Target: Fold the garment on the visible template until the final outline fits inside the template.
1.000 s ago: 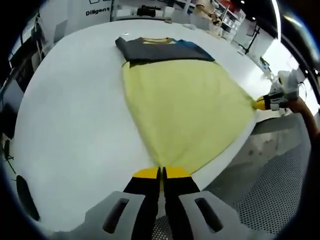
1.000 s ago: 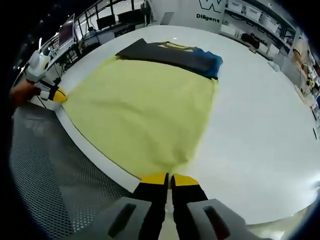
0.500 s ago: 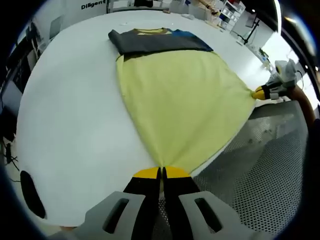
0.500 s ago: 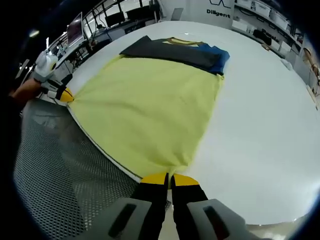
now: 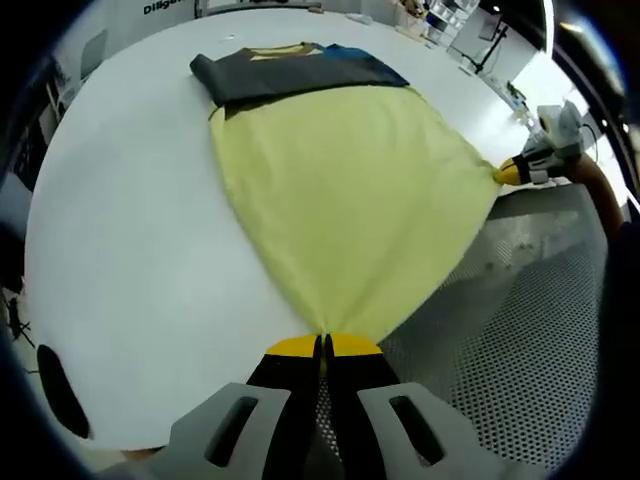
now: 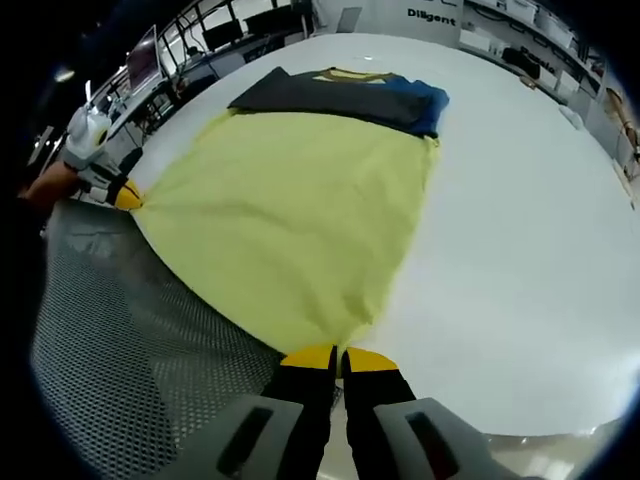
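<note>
Lying flat on the white table (image 5: 120, 230), the garment (image 5: 350, 200) is the landmark: a pale yellow body w/ a dark grey, blue and yellow top part (image 5: 290, 72) at its far end, away from both grippers. The near hem hangs just past the table edge, stretched taut between two corners.

Left gripper (image 5: 322, 345): yellow-tipped jaws pressed together, pinching one near corner of the garment, cloth fanning out from the tips. In the right gripper view the same tool (image 6: 127, 197) sits at the garment's left corner, a hand (image 6: 45, 185) behind it.

Right gripper (image 6: 339, 357): jaws also pressed together on the other near corner. In the left gripper view it (image 5: 508, 172) shows at the garment's right corner, yellow tip touching the cloth, an arm behind.

Below the garment's near hem, beyond the table edge, is a grey perforated floor (image 5: 520, 330). Past the garment's far end: shelves and desks, blurred, plus a wall sign, partly readable.
</note>
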The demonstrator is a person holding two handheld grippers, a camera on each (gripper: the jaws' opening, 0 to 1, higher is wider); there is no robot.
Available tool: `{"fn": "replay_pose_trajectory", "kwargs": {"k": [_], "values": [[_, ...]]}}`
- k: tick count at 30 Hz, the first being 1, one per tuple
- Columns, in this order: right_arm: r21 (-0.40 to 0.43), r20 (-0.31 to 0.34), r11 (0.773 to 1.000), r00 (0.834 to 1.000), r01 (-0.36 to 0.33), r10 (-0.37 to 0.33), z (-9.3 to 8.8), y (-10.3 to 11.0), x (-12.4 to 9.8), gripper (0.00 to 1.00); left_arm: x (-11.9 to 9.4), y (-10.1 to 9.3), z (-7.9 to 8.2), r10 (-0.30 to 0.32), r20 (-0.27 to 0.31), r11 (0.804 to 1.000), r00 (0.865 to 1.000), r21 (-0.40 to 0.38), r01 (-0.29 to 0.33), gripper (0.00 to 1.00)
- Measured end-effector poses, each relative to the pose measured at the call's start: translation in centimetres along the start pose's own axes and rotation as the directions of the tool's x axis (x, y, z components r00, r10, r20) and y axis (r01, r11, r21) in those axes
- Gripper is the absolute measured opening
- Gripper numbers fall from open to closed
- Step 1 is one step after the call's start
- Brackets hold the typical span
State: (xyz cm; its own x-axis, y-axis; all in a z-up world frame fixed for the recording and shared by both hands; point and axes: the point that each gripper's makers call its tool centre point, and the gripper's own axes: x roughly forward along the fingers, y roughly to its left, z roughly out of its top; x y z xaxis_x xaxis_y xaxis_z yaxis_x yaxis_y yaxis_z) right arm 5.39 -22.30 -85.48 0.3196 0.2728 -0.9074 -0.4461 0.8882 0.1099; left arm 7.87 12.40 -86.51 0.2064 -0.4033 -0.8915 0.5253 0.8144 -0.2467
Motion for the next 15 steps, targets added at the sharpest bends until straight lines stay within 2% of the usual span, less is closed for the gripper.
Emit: {"fn": "replay_pose_trajectory", "kwargs": {"k": [10,15], "values": [[-0.021,0.059,0.999,0.998,0.025,-0.024,2.4,-0.1,-2.6,0.0,-2.4,-0.6,1.1,-0.019,0.105,0.997,0.994,-0.074,0.027,0.0],[-0.027,0.113,0.999,0.993,0.045,-0.042,4.2,-0.5,-4.1,0.0,-4.2,-0.9,3.1,-0.008,0.165,0.997,0.986,-0.073,0.02,0.0]]}}
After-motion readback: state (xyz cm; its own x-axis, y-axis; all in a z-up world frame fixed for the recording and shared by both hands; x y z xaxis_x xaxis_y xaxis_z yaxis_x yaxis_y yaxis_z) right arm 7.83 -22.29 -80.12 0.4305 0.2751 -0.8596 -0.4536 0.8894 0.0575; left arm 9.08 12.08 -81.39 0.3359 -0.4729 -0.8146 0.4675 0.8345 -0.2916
